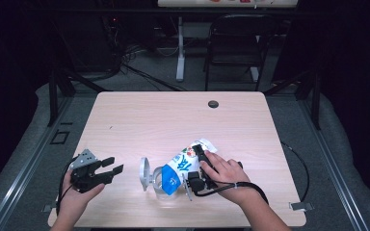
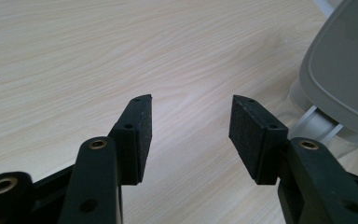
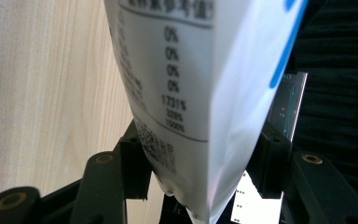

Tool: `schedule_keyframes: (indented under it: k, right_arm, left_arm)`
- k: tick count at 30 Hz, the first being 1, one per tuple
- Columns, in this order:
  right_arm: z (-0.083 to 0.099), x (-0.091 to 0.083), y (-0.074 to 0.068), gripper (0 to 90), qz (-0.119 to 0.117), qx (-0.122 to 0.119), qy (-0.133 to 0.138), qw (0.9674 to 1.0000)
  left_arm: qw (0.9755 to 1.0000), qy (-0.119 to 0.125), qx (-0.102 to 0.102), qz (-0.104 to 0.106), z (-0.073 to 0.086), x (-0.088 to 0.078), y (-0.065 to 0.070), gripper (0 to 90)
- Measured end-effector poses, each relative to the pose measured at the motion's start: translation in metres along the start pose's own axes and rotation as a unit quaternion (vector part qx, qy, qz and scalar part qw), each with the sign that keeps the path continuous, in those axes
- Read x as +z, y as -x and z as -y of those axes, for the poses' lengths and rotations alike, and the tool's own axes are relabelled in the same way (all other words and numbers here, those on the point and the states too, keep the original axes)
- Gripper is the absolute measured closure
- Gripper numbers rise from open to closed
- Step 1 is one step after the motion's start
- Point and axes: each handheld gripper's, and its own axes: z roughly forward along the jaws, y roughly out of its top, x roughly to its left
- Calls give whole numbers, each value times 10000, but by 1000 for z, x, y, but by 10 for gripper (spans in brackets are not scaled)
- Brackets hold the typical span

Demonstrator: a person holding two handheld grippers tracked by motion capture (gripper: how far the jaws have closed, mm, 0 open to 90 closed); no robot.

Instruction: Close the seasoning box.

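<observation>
At the near edge of the wooden table [image 1: 139,115], around 7 o'clock from its middle, the left hand [image 1: 74,195] holds the left gripper [image 1: 112,166] low over the wood, jaws spread apart with nothing between them. In the left gripper view its black pads [image 2: 140,135] frame bare tabletop, and a grey lid [image 2: 342,70] on a clear container rim fills the corner at 2 o'clock, close beside the right-hand pad but not touching it.

Just past that, at about 6 o'clock from the table's centre, a clear lidded container [image 1: 156,178] lies near the front edge, its round grey lid [image 1: 145,173] tipped up on edge. A white and blue printed pouch [image 1: 185,163] slants over it, running toward 1 o'clock. The right hand [image 1: 226,175] brings the right gripper [image 1: 201,155] onto the pouch; in the right gripper view the white pouch [image 3: 191,93], printed with percentages, sits pinched between both jaws.

Beyond the pouch the tabletop lies open out to its far edge, with a dark round grommet hole [image 1: 213,104] at 12 o'clock. The left and right margins are bare too. Past the table stands a black chair [image 1: 236,43] on the floor.
</observation>
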Motion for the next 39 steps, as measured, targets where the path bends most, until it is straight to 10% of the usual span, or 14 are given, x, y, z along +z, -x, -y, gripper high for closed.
schedule_keyframes:
  k: [39]
  right_arm:
    - [-3,-2,2,496,157,-400,-75,9990]
  left_arm:
    - [10000,-1,-15,-15,0,-1,0,499]
